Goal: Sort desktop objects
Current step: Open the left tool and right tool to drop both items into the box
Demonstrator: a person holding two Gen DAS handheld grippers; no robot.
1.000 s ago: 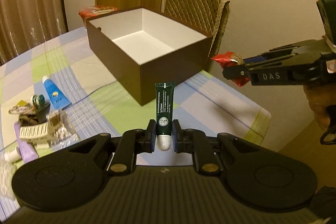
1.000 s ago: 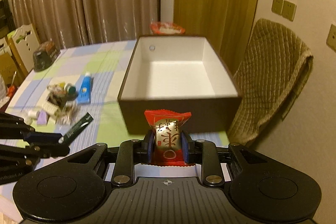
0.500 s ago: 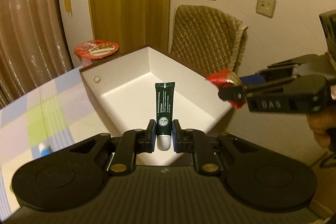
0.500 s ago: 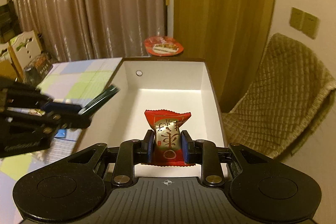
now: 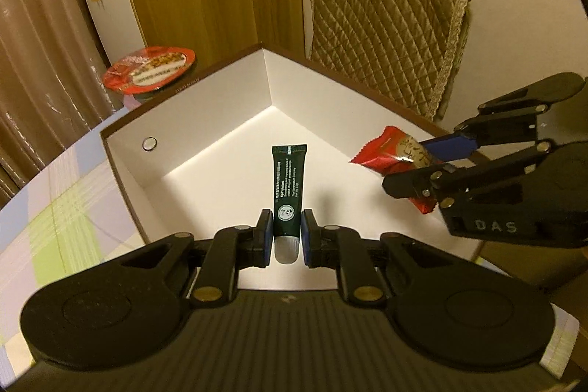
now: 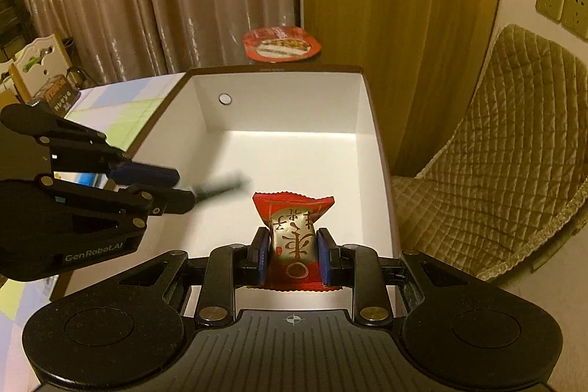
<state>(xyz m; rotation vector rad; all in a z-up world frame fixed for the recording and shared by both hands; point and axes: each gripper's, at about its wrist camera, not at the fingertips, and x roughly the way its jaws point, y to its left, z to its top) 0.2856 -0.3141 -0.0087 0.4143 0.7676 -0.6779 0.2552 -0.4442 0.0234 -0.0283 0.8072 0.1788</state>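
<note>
Both tongs over box (image 6: pixel 378 149) | left tongs (image 5: pixel 287 237) clamp green tube (image 5: pixel 288 193) | right tongs (image 6: pixel 292 254) clamp red snack packet (image 6: pixel 294 226) | step: carry-in, next likely release inside

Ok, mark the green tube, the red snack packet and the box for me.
green tube (image 5: pixel 289 184), left wrist view, on its printed body above the tool.
red snack packet (image 6: pixel 293 237), right wrist view, on its silver centre between the fingers.
box (image 6: pixel 283 109), right wrist view, on its white far inner wall.
</note>
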